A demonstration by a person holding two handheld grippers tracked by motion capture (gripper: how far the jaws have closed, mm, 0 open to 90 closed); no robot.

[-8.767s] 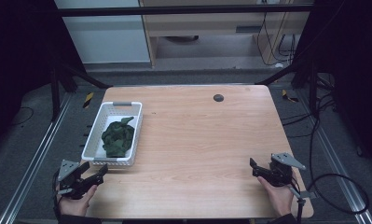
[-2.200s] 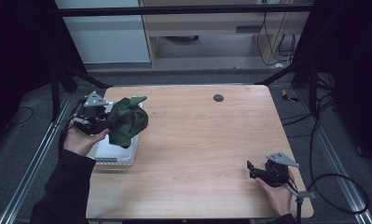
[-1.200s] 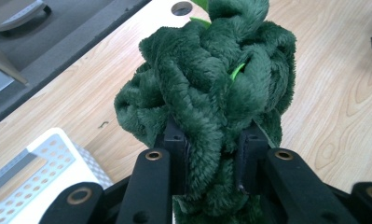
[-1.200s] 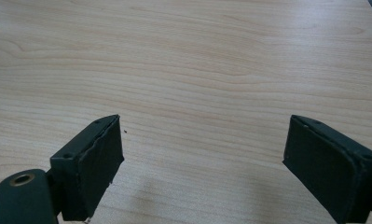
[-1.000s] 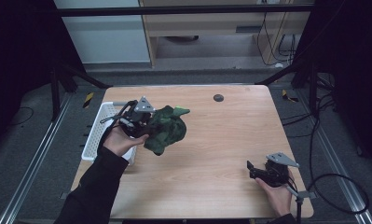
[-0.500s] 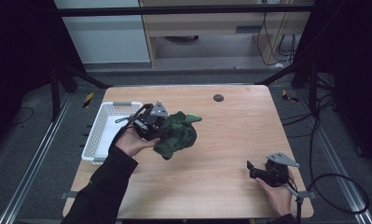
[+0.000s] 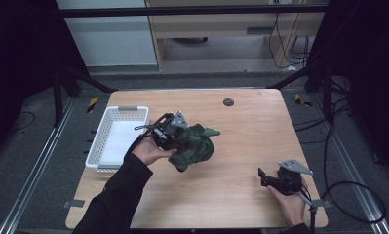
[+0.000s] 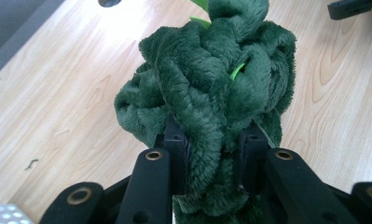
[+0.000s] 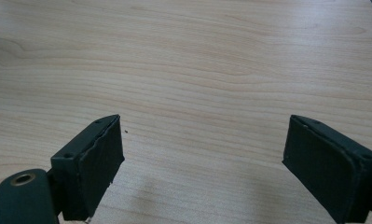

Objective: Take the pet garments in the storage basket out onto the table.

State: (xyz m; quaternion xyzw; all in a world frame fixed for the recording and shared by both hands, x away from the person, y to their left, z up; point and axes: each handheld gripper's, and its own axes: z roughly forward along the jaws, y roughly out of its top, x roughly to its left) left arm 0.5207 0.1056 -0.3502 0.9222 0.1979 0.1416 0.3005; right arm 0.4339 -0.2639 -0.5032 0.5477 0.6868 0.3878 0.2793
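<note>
While left jaws pinch the green cloth (image 7: 194, 146), white basket (image 7: 115, 136) sits beside; right jaws spread.

No readable text, label, brand, number or sign anywhere: none on the desk (image 7: 250, 161), none on the white basket (image 7: 100, 141), none on the green plush cloth (image 8: 211, 84)

Plush, fuzzy green cloth (image 8: 211, 93); smooth matt wooden table (image 7: 241, 195).
</note>
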